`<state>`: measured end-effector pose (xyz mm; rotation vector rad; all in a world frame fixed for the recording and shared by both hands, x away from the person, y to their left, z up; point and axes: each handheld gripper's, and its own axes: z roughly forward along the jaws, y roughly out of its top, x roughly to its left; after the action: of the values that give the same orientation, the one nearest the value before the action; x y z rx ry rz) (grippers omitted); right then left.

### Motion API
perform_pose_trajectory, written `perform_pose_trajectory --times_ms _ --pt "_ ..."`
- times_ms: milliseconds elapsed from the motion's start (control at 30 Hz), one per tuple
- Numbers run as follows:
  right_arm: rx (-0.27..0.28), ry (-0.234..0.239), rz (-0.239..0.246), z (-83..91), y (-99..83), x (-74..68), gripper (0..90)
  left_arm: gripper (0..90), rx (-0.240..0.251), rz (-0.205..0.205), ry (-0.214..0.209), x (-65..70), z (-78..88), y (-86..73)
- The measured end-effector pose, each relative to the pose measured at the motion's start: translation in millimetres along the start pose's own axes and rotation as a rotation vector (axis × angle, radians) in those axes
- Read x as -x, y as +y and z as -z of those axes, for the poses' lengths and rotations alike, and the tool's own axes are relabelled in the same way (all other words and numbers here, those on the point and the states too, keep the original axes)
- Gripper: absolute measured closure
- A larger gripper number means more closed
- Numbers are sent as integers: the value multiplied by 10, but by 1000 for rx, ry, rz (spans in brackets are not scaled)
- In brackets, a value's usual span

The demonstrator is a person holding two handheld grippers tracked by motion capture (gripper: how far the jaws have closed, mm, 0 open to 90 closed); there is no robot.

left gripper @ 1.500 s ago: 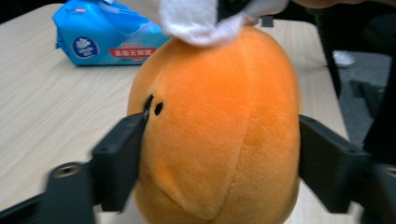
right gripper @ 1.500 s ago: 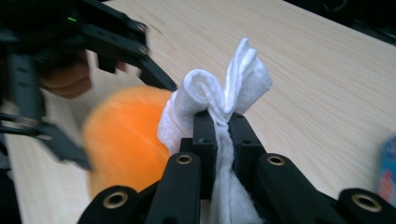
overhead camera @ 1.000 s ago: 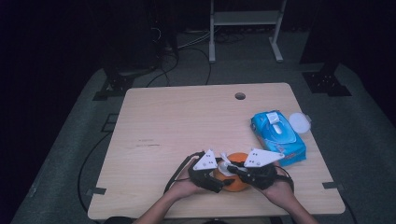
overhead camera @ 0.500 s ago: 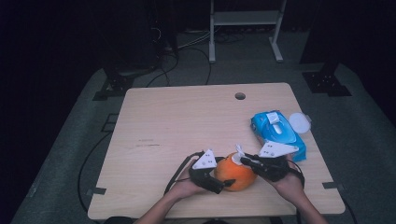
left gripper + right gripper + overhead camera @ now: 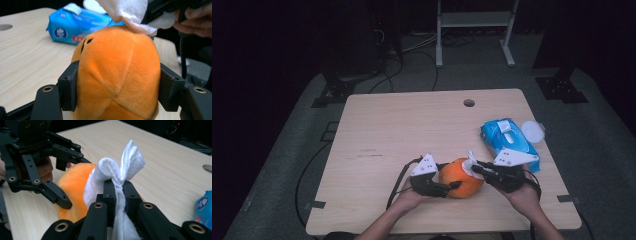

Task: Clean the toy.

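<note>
We note the left gripper (image 5: 455, 186) with jaws just closing in, both pads pressed on the orange plush toy (image 5: 117, 75) at the table's (image 5: 412, 125) near edge. Right gripper (image 5: 119, 187) pinches a white wipe (image 5: 117, 173) tight, touching the toy's top. Blue wipes pack (image 5: 508, 141) lies near, right, with a white lid (image 5: 532, 131) just beside it.

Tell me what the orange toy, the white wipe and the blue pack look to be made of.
Orange toy: plush fabric, matte and fuzzy, with stitched seams; probably stuffed.
White wipe: soft nonwoven cloth or tissue, crumpled into limp folds.
Blue pack: thin glossy plastic film, printed, apparently with a white flap on top.
</note>
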<state>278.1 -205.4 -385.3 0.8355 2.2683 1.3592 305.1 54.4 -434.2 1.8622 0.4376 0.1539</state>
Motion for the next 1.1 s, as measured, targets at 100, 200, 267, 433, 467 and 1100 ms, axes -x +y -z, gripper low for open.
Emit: perform_pose_trajectory --times_ms 100,200,267,433,467,1100 --pt "43 5 4 48 72 -74 821 319 33 -3 13 47 113 136" --pt "90 36 -29 69 123 -49 821 318 51 -25 35 82 219 231" --pt "86 49 -49 29 98 -27 821 318 42 -43 49 90 249 252" --pt "16 47 -65 -121 -20 11 820 303 -18 -38 63 54 203 186" --pt "0 41 -67 -151 -36 14 821 296 -34 -45 68 53 185 174" --pt "-10 11 -42 -139 -78 27 820 51 -26 -93 3 17 -3 7"
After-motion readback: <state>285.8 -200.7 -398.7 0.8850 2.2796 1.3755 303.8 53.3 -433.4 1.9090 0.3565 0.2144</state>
